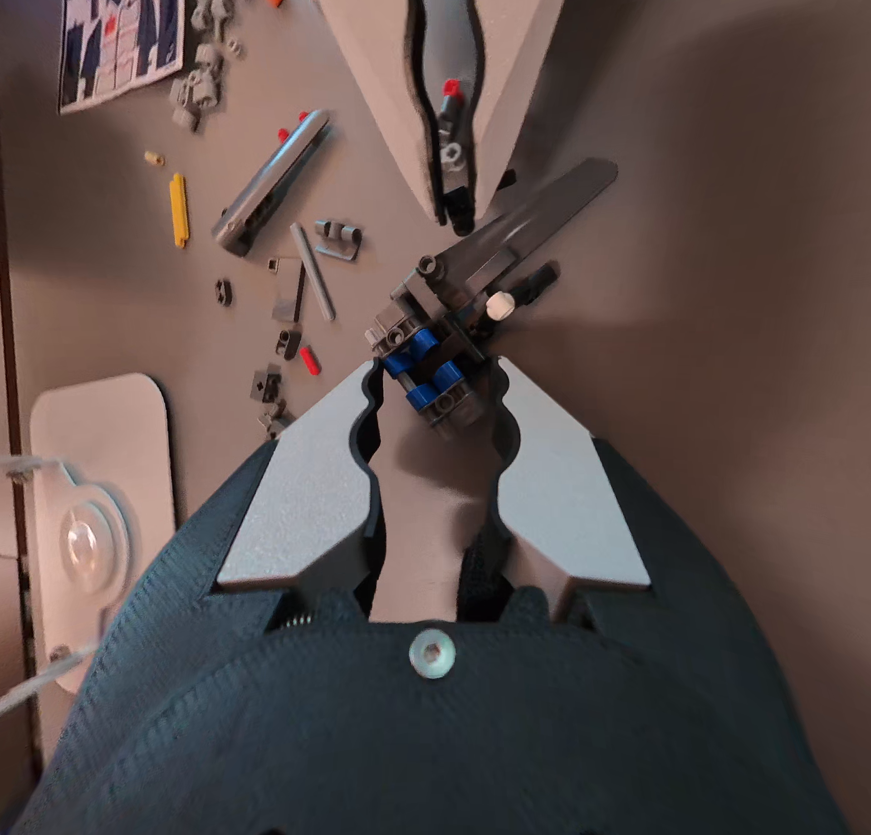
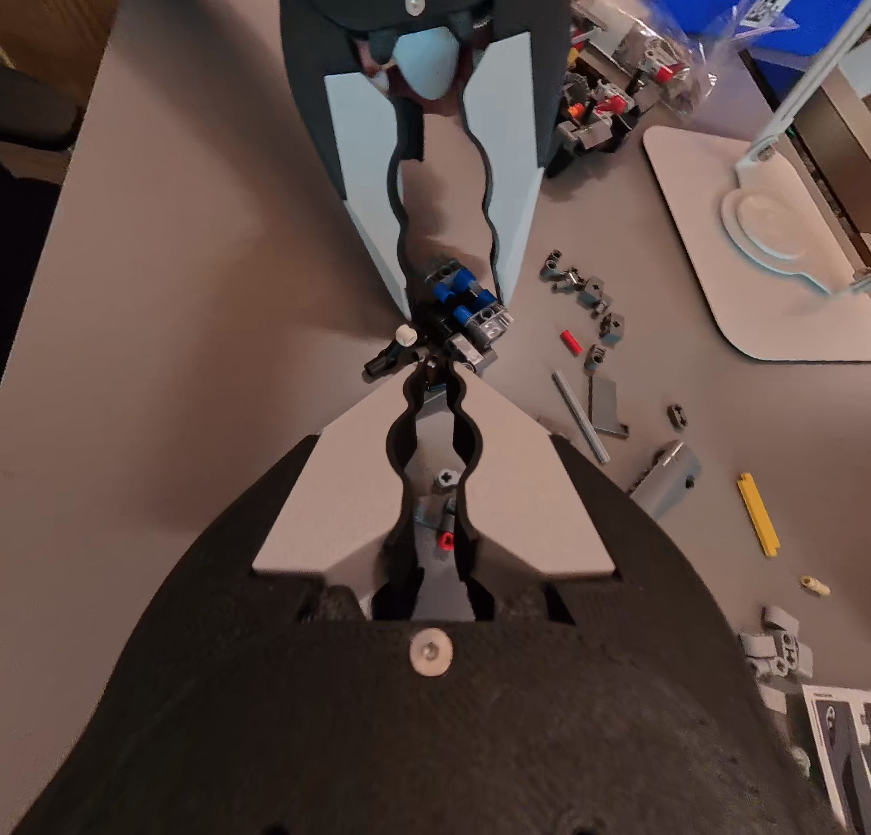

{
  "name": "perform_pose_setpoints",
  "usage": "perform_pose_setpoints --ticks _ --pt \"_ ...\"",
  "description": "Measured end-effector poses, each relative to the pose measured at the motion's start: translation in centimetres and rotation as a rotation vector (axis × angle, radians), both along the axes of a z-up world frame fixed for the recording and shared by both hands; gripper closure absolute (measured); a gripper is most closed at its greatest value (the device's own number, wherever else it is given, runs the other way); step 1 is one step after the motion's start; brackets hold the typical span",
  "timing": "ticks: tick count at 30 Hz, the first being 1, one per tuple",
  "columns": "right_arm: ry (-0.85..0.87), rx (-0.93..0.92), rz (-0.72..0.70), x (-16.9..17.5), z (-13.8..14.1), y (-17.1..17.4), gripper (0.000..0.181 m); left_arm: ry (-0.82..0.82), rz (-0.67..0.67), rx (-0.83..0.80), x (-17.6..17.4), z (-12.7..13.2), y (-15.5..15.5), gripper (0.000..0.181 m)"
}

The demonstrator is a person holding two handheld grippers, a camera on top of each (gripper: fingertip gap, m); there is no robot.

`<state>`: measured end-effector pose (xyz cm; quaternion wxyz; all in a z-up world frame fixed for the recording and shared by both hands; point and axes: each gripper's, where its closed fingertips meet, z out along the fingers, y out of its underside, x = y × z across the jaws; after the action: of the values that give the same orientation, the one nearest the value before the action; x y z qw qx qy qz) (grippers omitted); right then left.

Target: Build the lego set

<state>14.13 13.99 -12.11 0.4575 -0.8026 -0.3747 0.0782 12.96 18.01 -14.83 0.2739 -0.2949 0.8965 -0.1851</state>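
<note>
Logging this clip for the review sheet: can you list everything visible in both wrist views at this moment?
Blue-and-grey assembly: one, between left gripper's fingertips.
Grey-black piece with red pin: one, in right gripper.
Long grey panel: one, on table.
Yellow bar: one, on table.
Grey rod: one, on table.
Loose small grey pieces: several, scattered.
Instruction sheet: one, table edge.
Bag of parts: one, clear, far side.
Left gripper: shut on assembly.
Right gripper: shut on piece.

The lego assembly (image 2: 459, 315) sits mid-tabletop (image 2: 188, 294) between the two facing grippers. Loose pieces (image 2: 589, 341) lie scattered toward one side, with a flat mat (image 2: 754, 247) and bagged parts (image 2: 627, 72) beyond them, near the tabletop's edge.
</note>
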Motion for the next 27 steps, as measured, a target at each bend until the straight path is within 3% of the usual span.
perform_pose_setpoints --ticks 2,8,12,27 --pt "-0.006 0.004 0.017 -0.2 0.0 -0.1 0.175 -0.016 -0.103 0.008 -0.4 0.0 -0.7 0.139" --pt "0.013 0.052 0.043 -0.8 1.0 -0.3 0.175 -0.140 -0.221 0.103 -0.9 0.4 -1.7 0.139" --pt "0.030 0.094 0.058 -1.0 2.0 -0.5 0.175 -0.223 -0.241 0.223 -1.0 0.9 -1.5 0.140" --pt "0.037 0.113 0.038 -0.5 2.5 -0.4 0.175 -0.328 -0.250 0.294 -0.7 2.5 -1.8 0.140"
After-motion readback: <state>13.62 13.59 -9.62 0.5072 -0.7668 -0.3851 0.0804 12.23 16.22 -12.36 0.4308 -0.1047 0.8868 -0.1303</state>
